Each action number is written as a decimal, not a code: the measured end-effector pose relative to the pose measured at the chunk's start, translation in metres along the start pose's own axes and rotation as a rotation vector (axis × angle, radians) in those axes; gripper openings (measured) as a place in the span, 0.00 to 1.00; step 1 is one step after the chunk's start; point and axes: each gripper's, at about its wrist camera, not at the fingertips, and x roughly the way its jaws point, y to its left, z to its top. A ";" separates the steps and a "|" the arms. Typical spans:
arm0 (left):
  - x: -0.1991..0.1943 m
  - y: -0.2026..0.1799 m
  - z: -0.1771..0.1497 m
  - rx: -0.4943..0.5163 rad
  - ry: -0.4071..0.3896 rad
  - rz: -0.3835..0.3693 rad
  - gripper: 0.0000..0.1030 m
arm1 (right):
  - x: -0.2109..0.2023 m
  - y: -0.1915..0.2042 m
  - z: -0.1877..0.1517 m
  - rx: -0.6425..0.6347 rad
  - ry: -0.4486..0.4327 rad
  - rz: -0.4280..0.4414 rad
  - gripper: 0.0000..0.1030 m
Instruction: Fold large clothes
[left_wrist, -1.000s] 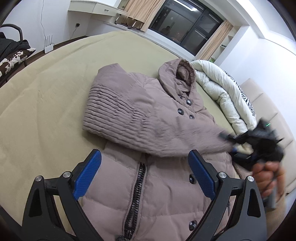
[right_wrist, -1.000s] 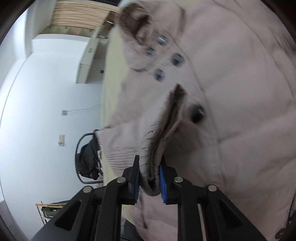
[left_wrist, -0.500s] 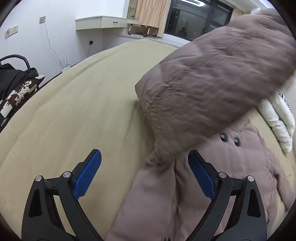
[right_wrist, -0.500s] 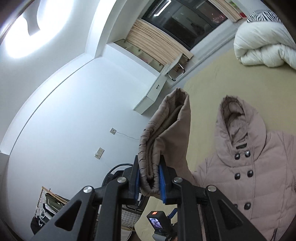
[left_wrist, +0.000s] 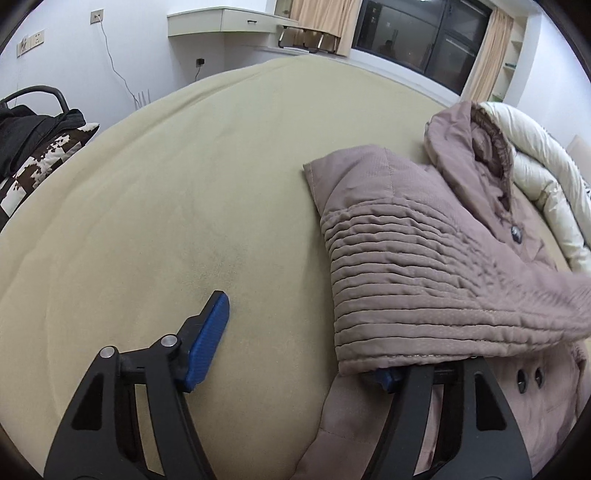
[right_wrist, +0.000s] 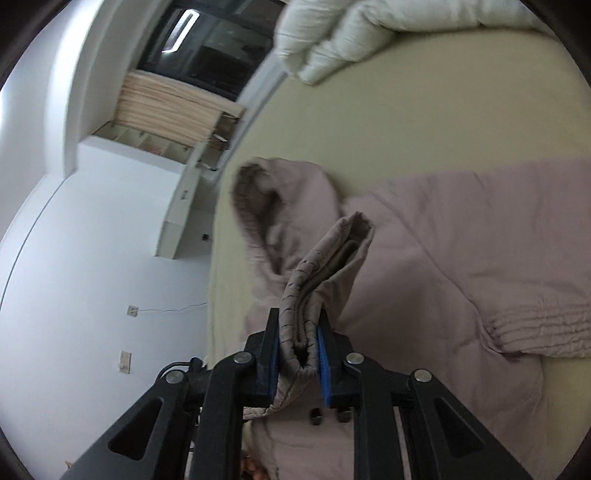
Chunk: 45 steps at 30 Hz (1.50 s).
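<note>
Across the bed (left_wrist: 184, 184), coat (left_wrist: 461, 258) lies lengthwise, hood (left_wrist: 476, 147) toward the window.

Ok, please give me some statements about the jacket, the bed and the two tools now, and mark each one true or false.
1. The right tool is shut on the jacket's cuff. True.
2. The jacket is blue. False: it is a dusty mauve-brown.
3. The left tool is clamped on the hood. False: its jaws, which have just been closing, are apart, one finger on the bare bed, the other under the ribbed sleeve.
4. A white duvet lies beyond the hood. True.
</note>
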 end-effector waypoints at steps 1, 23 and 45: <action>0.002 -0.002 0.000 0.010 0.005 0.006 0.65 | 0.015 -0.022 -0.004 0.023 0.016 -0.046 0.19; -0.065 -0.059 0.038 0.142 -0.086 -0.060 0.60 | -0.007 0.031 -0.038 -0.344 -0.080 -0.206 0.61; 0.022 -0.092 -0.003 0.327 0.020 0.083 0.33 | 0.074 0.030 -0.063 -0.628 0.002 -0.442 0.49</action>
